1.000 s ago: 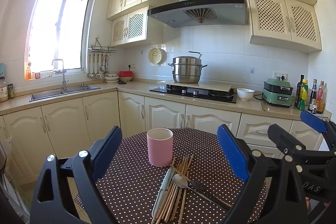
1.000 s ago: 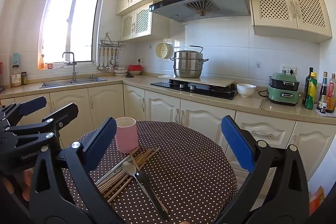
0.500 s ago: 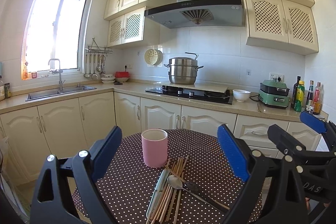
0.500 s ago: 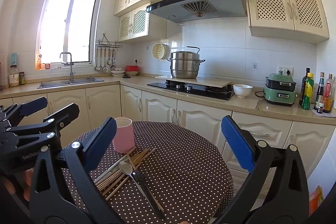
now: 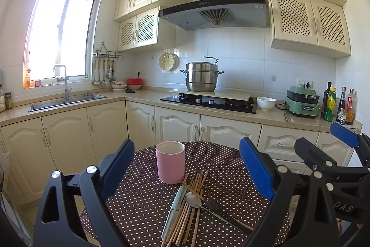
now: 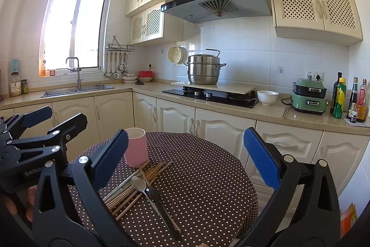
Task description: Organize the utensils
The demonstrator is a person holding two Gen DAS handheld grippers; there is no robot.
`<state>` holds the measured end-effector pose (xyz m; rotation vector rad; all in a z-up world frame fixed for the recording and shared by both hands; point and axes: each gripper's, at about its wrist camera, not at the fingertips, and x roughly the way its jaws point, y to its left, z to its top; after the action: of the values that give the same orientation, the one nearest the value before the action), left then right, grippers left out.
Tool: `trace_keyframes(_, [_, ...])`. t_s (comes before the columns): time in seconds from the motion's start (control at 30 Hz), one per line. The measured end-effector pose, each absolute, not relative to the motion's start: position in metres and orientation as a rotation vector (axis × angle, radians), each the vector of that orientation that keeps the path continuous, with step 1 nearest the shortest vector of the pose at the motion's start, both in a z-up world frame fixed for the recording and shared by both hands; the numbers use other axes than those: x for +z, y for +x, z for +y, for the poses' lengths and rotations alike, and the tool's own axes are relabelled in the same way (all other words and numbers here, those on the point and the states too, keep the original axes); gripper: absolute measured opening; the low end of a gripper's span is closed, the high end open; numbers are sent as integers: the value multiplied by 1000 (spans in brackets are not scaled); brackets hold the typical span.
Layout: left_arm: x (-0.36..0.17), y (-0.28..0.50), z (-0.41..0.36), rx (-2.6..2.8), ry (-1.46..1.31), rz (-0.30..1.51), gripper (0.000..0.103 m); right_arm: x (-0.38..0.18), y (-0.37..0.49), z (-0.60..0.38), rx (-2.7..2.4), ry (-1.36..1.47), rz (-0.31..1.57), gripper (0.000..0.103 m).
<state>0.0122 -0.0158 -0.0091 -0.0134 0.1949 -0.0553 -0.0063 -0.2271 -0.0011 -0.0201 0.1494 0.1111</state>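
A pink cup (image 5: 170,162) stands upright on a round table with a brown polka-dot cloth (image 5: 143,200). In front of it lies a pile of wooden chopsticks (image 5: 187,212), a metal spoon (image 5: 193,198) with a dark handle and a pale flat utensil (image 5: 172,214). My left gripper (image 5: 187,168) is open and empty, held above the table's near side. My right gripper (image 6: 185,154) is open and empty too. In the right wrist view the cup (image 6: 136,147) and chopsticks (image 6: 136,186) lie left of centre, and the left gripper (image 6: 34,138) shows at the left edge.
Cream kitchen cabinets (image 5: 175,124) stand behind the table. On the counter are a sink (image 5: 64,101), a steel pot (image 5: 201,76) on a hob, a white bowl (image 5: 266,103), a green appliance (image 5: 303,104) and bottles (image 5: 337,105). The right gripper (image 5: 335,154) shows at the right edge.
Both views have shifted slightly; the cup and utensil pile sit a little further left and lower in frame. Both grippers stay open and nothing on the table has moved.
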Motion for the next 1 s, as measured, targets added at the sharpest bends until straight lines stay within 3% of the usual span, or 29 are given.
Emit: trace_keyframes(1.0, [-13,23,-6,-36,-3,231,90,-8,9,-217,133,-11,201,98])
